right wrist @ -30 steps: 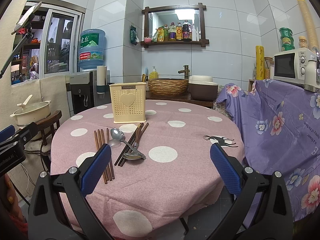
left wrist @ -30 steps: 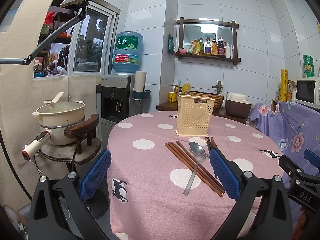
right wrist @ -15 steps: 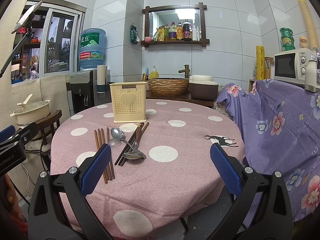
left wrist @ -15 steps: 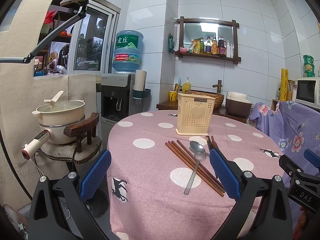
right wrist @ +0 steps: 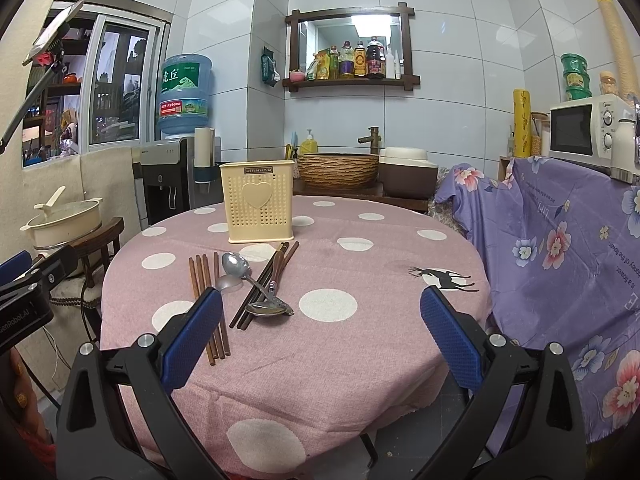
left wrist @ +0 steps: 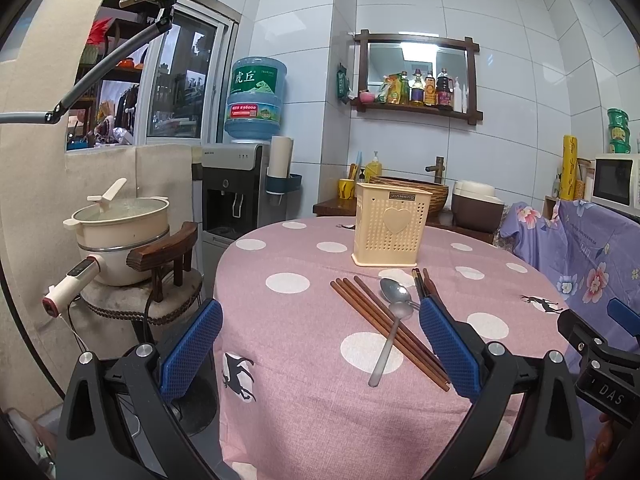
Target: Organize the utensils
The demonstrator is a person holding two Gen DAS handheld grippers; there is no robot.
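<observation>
2 tools gape empty: left tool (left wrist: pixel 320 344), right tool (right wrist: pixel 320 332); chopsticks (right wrist: pixel 206 300) lie ahead.

Chopsticks (right wrist: pixel 208 304), spoons (right wrist: pixel 236 266) before cream holder (right wrist: pixel 260 202)

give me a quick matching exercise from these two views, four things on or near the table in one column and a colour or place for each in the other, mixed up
Things:
1. utensil holder
2. reddish chopsticks
3. cooking pot
4. water bottle

Descriptions:
A. blue, on top of the dispenser
B. cream, perforated, with a heart on its front
C. lying flat on the cloth, left of the spoons
D. on the stool beside the table

Pairs: 1-B, 2-C, 3-D, 4-A
</observation>
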